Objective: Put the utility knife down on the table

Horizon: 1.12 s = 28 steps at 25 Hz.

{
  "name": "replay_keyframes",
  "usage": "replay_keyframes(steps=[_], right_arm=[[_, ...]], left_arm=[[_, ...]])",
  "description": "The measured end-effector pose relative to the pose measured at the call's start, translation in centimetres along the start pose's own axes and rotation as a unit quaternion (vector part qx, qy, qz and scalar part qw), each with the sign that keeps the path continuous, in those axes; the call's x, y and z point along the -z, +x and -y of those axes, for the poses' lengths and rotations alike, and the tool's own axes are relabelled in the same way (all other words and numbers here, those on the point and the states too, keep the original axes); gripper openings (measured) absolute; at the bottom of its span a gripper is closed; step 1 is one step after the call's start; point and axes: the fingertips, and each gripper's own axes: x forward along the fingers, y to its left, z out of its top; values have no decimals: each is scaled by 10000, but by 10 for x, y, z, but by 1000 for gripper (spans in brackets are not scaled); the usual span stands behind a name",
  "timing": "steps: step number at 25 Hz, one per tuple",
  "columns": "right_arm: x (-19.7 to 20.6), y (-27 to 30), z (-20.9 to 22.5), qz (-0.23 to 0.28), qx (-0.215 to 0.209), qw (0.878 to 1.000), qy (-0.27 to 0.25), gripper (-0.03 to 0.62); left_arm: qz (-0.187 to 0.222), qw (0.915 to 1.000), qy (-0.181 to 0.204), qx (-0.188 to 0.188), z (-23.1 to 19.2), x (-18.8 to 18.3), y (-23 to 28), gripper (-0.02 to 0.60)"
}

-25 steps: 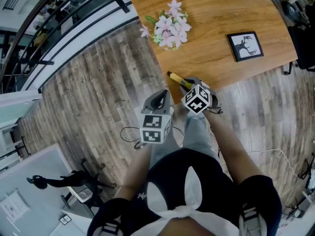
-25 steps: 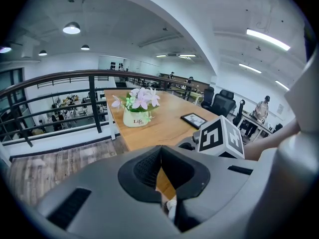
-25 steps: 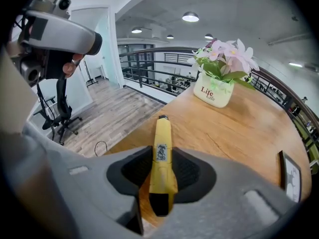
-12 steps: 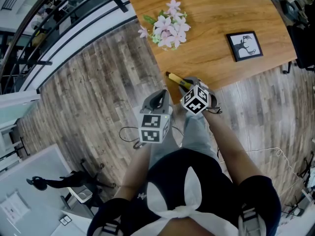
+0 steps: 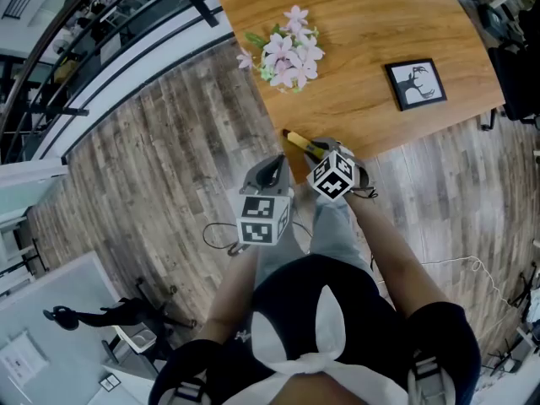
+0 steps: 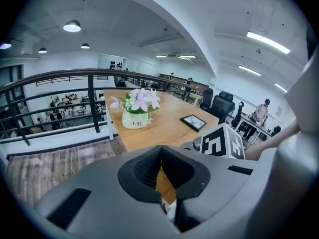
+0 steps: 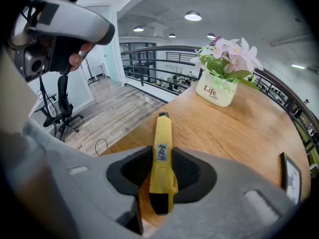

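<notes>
The yellow utility knife [image 7: 162, 153] is gripped by my right gripper [image 7: 160, 178], whose pads press on its handle at both sides. Its tip points out over the near corner of the wooden table [image 7: 239, 133]. From the head view, the knife [image 5: 301, 142] sticks out of the right gripper [image 5: 325, 150] just above the table's corner. My left gripper [image 5: 272, 173] hangs beside it over the floor, shut with nothing between its jaws. In the left gripper view the left gripper [image 6: 162, 178] faces the table edge [image 6: 164, 126].
A white pot of pink flowers [image 5: 287, 53] stands on the table's left side, and a small black picture frame [image 5: 419, 83] lies to the right. A black railing [image 5: 126, 32] runs along the far left. Grey plank flooring [image 5: 169, 159] lies under both grippers.
</notes>
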Motion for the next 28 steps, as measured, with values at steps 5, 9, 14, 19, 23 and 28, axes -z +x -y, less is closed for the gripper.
replay_keyframes(steps=[5, 9, 14, 19, 23, 28], right_arm=[[0, -1, -2, -68, 15, 10000, -49, 127], [1, -2, -3, -117, -16, 9999, 52, 129], [1, -5, -1, -196, -115, 9994, 246, 165], [-10, -26, 4, 64, -26, 9992, 399, 170], [-32, -56, 12, 550, 158, 9968, 563, 169], [-62, -100, 17, 1255, 306, 9876, 896, 150]], left_arm=[[77, 10000, -1, -14, -3, -9, -4, 18], [106, 9999, 21, -20, -4, -13, -7, 18], [159, 9999, 38, -30, -7, -19, -8, 18], [250, 9997, 78, -12, -7, -28, -13, 18], [373, 9992, 111, -20, -7, -37, -17, 18], [507, 9986, 181, -1, -3, -50, -23, 18]])
